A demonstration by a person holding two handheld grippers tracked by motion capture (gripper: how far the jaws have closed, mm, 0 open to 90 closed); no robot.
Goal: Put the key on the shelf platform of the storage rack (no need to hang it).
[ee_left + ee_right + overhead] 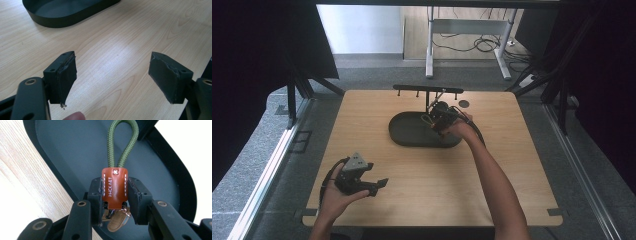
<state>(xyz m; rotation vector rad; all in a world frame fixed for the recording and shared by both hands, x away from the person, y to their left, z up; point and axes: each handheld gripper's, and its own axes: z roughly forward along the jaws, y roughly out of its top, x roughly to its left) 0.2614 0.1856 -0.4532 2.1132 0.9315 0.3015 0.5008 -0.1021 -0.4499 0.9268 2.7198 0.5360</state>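
Note:
My right gripper (115,192) is shut on a key fob (114,188), a brown leather tab with white stitching and a green cord loop (123,141) that sticks out ahead. It hangs just above the floor of the black oval tray (65,152). Keys or small metal pieces dangle under the tab. In the high view the right gripper (438,120) is over the right half of the tray (404,131). My left gripper (379,184) rests near the table's front left, held in a hand. Its black pads (65,75) stand wide apart over bare wood, and nothing lies between them.
A black bar with pegs (428,90) on a stand rises behind the tray. A small dark disc (464,103) lies at the back right of the wooden table (522,165). The tray's edge (67,21) is ahead of the left gripper.

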